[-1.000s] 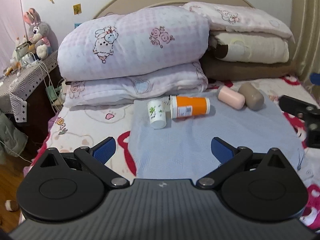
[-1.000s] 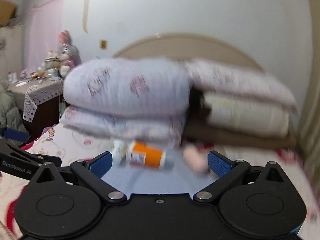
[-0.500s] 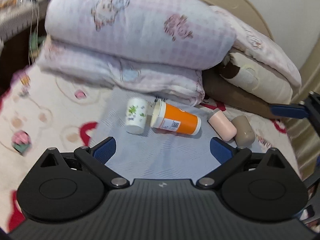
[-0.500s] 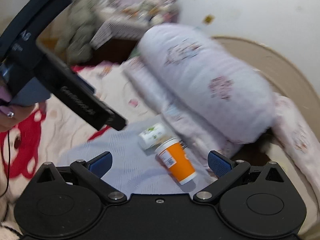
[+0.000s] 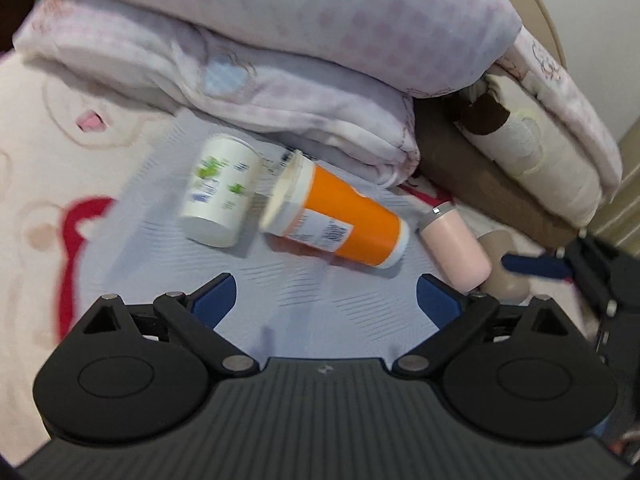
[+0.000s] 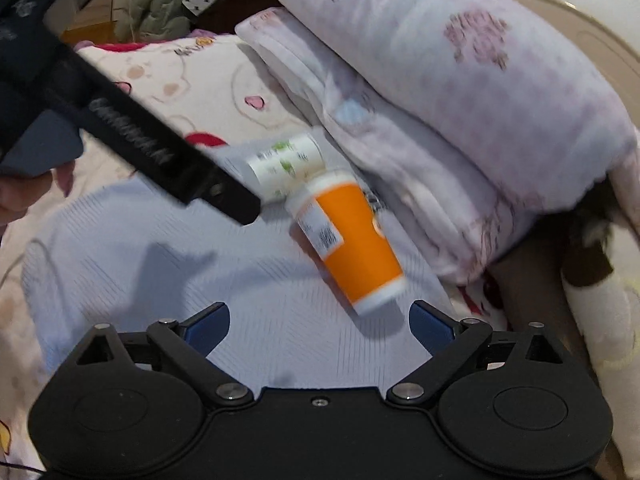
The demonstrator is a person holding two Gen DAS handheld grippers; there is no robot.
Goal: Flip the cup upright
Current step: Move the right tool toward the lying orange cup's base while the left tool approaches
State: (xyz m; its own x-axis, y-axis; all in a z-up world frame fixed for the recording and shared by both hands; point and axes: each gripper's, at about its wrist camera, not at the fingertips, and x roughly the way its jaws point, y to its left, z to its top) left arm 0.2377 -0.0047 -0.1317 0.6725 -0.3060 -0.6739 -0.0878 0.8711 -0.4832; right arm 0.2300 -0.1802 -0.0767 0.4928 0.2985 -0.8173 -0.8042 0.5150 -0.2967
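orange cup lies on its side, base toward the wide-open, empty right gripper, which looks nearer; left gripper open too

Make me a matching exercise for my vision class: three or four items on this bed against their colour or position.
Things:
1. white cup with green print
2. orange cup
3. pink tumbler
4. left gripper

States:
a. open, holding nothing
b. lying right of the orange cup
c. lying on its side, white rim toward the white cup
d. leftmost container on the blue cloth

Pairs: 1-d, 2-c, 3-b, 4-a
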